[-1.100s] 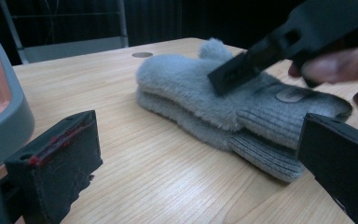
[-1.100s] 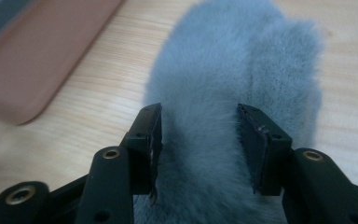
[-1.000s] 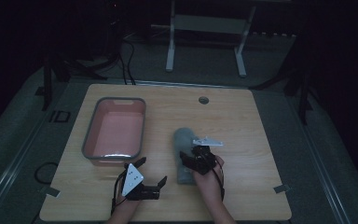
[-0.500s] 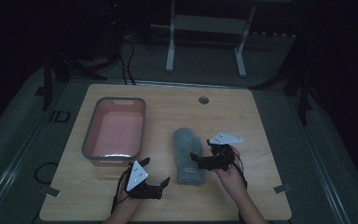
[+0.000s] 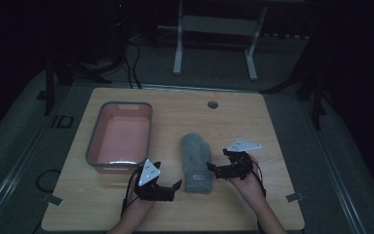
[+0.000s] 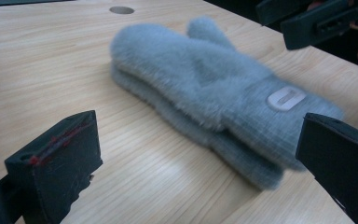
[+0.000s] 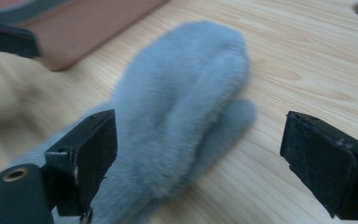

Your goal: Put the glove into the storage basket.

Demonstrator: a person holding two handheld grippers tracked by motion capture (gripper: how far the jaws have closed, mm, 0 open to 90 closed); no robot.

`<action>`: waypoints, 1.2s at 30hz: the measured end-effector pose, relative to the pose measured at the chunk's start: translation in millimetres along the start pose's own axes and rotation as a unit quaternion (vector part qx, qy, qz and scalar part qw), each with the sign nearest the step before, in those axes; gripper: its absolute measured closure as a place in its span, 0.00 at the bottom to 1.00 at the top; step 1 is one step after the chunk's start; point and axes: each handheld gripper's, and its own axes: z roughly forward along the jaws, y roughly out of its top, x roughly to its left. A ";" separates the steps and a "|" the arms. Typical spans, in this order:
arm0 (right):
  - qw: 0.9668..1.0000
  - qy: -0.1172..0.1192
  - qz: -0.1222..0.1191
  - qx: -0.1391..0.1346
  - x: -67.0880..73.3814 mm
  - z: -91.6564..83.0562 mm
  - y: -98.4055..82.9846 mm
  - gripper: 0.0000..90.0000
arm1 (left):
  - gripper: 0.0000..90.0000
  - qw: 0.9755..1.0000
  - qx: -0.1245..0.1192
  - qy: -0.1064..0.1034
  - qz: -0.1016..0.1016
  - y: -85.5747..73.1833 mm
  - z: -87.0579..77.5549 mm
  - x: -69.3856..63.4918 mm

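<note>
Grey mittens flat on the table, a gripper parked on each side

The mittens (image 5: 196, 162) look like a stacked pair, though the blur makes that hard to call, lying mid-table with cuffs toward the person and bare wood beyond the fingertips. The left gripper (image 5: 168, 187) sits just off the cuff's left edge, jaws spread wide, holding nothing. The right gripper (image 5: 213, 170) is close by the right edge, also wide open and empty. A pink bin (image 5: 121, 137) sits further left, apart from the mittens.
</note>
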 end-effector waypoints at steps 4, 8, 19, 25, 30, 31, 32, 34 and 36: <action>1.000 0.001 0.006 0.009 1.8 3.9 2.2 0.12 | 0.00 1.000 0.017 -0.010 -0.011 14.3 6.3 -0.2; 1.000 -0.011 0.003 0.019 1.2 10.2 4.5 0.24 | 0.01 0.999 0.028 -0.020 -0.020 26.8 15.0 3.0; 0.997 0.011 0.058 0.052 -10.7 36.8 -8.0 0.50 | 0.18 0.996 0.080 -0.011 -0.039 34.9 55.7 12.1; 0.994 0.012 0.077 0.078 -19.9 46.9 -17.1 0.46 | 0.18 0.990 0.127 -0.017 -0.061 29.8 73.8 19.1; 0.992 0.033 0.084 0.088 -22.9 52.4 -20.1 0.45 | 0.21 0.984 0.156 -0.024 -0.083 25.4 84.1 26.1; 0.991 0.037 0.087 0.093 -24.3 53.8 -19.8 0.44 | 0.22 0.984 0.158 -0.025 -0.084 24.4 85.7 26.8; 0.991 0.039 0.090 0.096 -24.8 54.5 -19.5 0.41 | 0.22 0.983 0.159 -0.028 -0.085 23.6 87.3 27.6; 0.990 0.033 0.086 0.103 -25.4 55.5 -18.4 0.36 | 0.23 0.983 0.160 -0.031 -0.086 22.0 90.3 28.6; 0.991 0.026 0.074 0.104 -24.8 56.3 -17.9 0.34 | 0.24 0.982 0.162 -0.039 -0.091 20.6 93.0 30.3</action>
